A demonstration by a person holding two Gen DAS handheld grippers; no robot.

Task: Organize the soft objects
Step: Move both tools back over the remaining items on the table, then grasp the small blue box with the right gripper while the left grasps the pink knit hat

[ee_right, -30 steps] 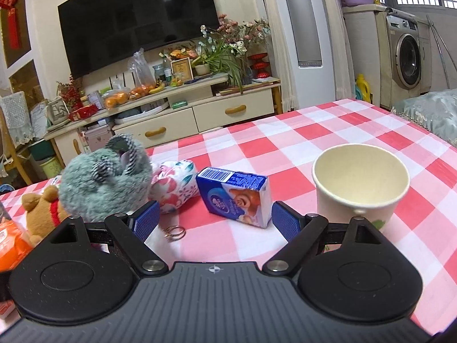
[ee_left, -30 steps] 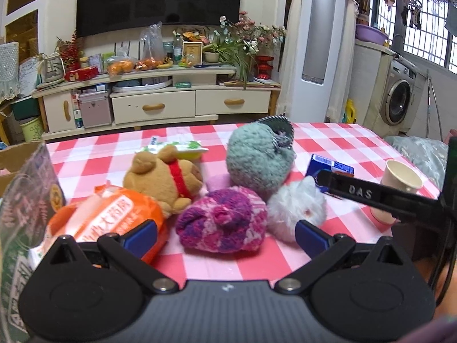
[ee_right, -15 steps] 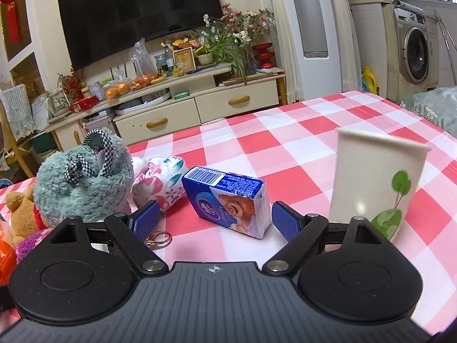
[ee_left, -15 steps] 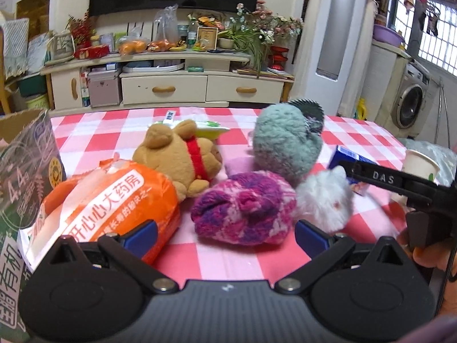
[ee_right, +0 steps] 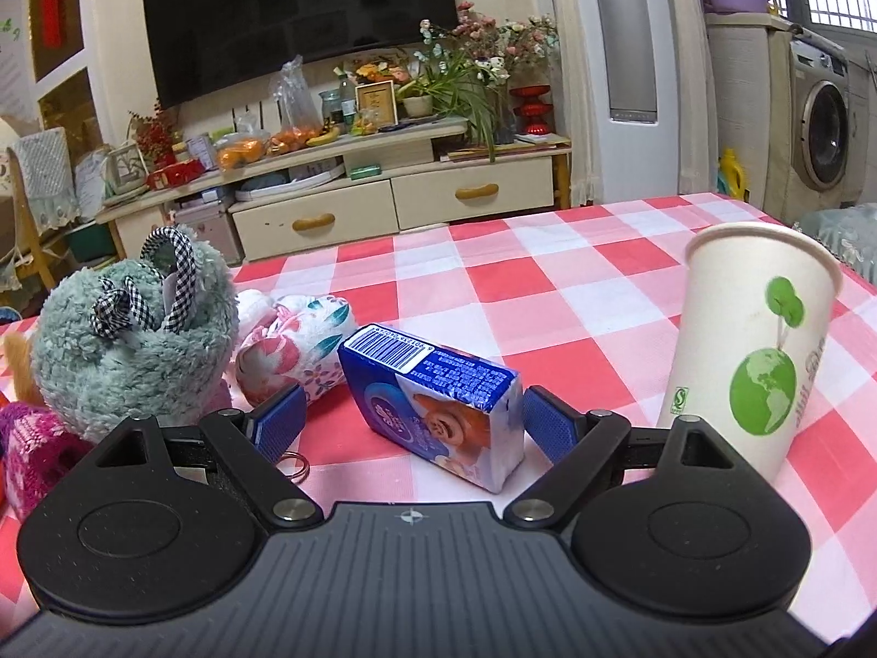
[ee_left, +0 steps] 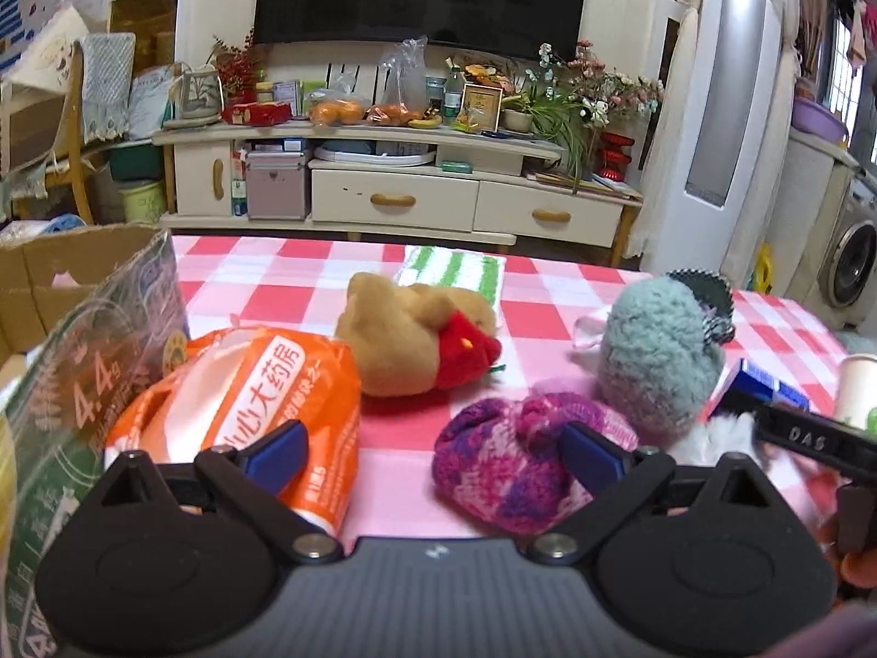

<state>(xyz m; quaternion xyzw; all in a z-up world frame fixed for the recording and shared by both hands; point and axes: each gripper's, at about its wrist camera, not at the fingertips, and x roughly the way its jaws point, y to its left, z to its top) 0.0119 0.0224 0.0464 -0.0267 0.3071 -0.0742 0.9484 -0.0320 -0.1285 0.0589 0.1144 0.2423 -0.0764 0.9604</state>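
Observation:
Soft things lie on the red-and-white checked table (ee_left: pixel 285 279). In the left wrist view, my left gripper (ee_left: pixel 433 447) is open and empty. Its left finger sits at an orange plastic bag (ee_left: pixel 241 400) and its right finger at a pink-purple knit pouch (ee_left: pixel 515 460). A brown plush bear (ee_left: pixel 416 334) and a teal fluffy bag (ee_left: pixel 658 356) lie beyond. In the right wrist view, my right gripper (ee_right: pixel 414 419) is open, its fingers either side of a blue tissue pack (ee_right: pixel 438 406). The teal bag (ee_right: pixel 131 340) and a floral cloth bundle (ee_right: pixel 296 340) lie to its left.
A white paper cup (ee_right: pixel 751 345) stands upright to the right of the tissue pack. A cardboard box (ee_left: pixel 49 274) and a green printed pack (ee_left: pixel 82 373) stand at the left. A green striped cloth (ee_left: pixel 455 274) lies at the far side. A metal key ring (ee_right: pixel 296 463) lies near my right gripper's left finger.
My left gripper has swung left and dropped lower, closer to the orange bag and knit pouch. My right gripper has come lower and closer, with the tissue pack now between its fingers.

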